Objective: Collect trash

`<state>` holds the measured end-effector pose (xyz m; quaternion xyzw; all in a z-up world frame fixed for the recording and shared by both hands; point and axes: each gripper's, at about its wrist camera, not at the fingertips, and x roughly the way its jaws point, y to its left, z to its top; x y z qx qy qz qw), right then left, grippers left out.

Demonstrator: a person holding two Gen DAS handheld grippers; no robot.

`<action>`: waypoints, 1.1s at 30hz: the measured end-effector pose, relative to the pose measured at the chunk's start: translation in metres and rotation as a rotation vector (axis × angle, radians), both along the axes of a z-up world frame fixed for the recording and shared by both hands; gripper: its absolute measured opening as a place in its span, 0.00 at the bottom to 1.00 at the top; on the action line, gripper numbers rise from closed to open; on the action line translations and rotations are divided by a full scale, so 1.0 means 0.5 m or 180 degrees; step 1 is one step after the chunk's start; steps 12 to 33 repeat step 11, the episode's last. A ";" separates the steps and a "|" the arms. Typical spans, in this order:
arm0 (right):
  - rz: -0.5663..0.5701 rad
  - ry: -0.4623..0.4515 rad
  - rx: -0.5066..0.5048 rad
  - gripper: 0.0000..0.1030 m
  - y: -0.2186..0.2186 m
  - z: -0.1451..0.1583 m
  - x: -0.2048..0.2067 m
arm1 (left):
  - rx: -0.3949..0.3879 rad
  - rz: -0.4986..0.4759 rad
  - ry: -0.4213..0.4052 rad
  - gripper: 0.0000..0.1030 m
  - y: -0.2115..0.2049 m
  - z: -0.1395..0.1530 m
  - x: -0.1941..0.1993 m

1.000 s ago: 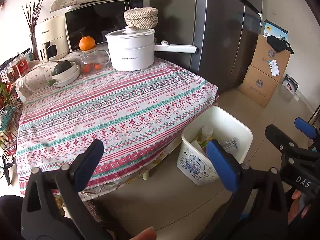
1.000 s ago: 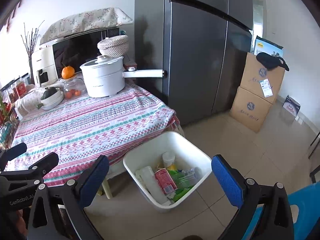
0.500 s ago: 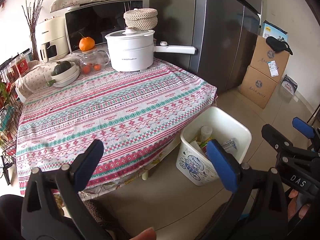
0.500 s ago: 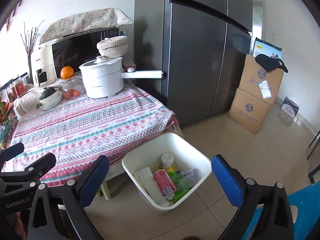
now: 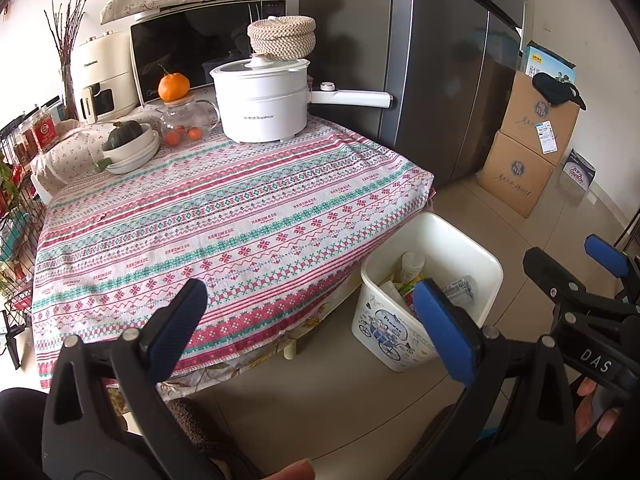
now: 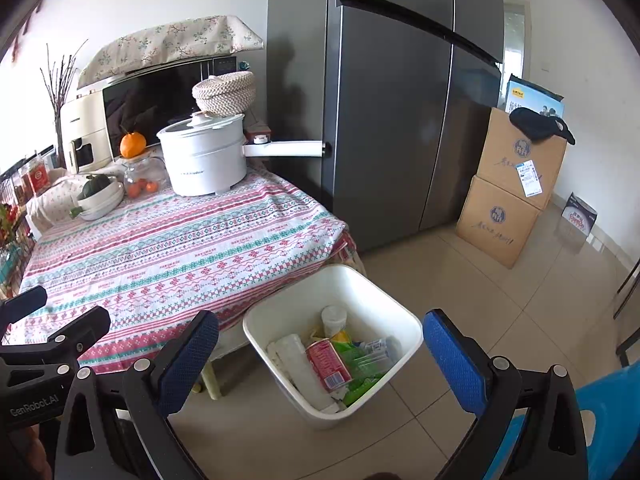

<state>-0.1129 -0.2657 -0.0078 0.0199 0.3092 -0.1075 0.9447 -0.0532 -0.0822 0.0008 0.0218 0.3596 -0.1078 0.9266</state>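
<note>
A white trash bin (image 6: 404, 330) stands on the floor by the table's near right corner; it also shows in the left wrist view (image 5: 486, 264). It holds a red can (image 6: 328, 364), a white cup (image 6: 334, 318), green wrappers and clear plastic. My left gripper (image 5: 312, 320) is open and empty, held in front of the table edge. My right gripper (image 6: 320, 354) is open and empty, held above and in front of the bin. Each gripper shows at the edge of the other's view.
The table with a patterned cloth (image 5: 200, 220) carries a white electric pot (image 5: 262, 100), a glass jar with an orange (image 5: 174, 86) and stacked bowls (image 5: 128, 148). A grey fridge (image 6: 400, 100) stands behind. Cardboard boxes (image 6: 512, 188) stand at the right. A blue stool (image 6: 608, 420) is at lower right.
Both views have drifted slightly; the bin sits a little lower and more to the left. Both grippers stay open and empty.
</note>
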 end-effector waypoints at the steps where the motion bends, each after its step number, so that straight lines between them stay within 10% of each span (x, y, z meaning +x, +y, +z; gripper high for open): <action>1: 0.0003 0.0001 -0.0001 1.00 0.000 0.000 0.001 | 0.0000 0.0002 -0.0001 0.99 0.000 -0.001 0.000; 33: 0.0010 0.0003 -0.0005 1.00 -0.003 0.000 0.001 | -0.0030 0.0035 0.0111 0.99 0.005 -0.003 0.005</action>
